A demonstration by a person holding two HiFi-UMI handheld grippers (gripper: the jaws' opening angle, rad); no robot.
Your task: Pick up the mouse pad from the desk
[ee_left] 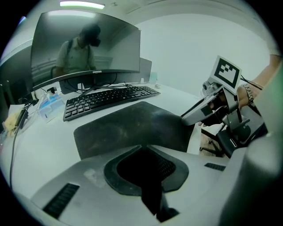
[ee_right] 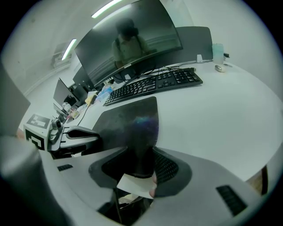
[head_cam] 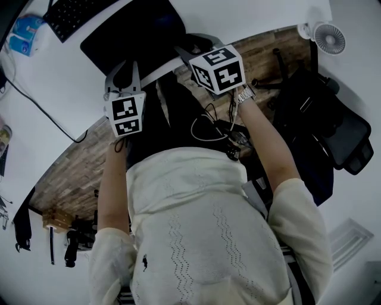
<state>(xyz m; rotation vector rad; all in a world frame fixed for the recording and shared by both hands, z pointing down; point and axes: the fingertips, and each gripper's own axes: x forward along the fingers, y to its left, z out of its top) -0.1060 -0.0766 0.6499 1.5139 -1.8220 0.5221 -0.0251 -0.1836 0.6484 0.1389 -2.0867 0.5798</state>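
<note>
Gripping the mouse pad (ee_left: 132,126) by its near edge: left tool (ee_left: 141,148) jaws pinched together on it, right tool (ee_right: 141,152) clamped on the near right corner. Pad otherwise lies on the white desk (ee_left: 40,145), just before the keyboard (ee_left: 110,99).

- Head cam: steeply down past torso (head_cam: 202,226) onto desk (head_cam: 238,18).
- Cam on L gripper (ee_left: 143,152): low, close, faces monitor (ee_left: 88,48) across mouse pad (ee_left: 132,126).
- Cam on R gripper (ee_right: 141,163): same; both share pad, keyboard (ee_right: 154,86).
</note>
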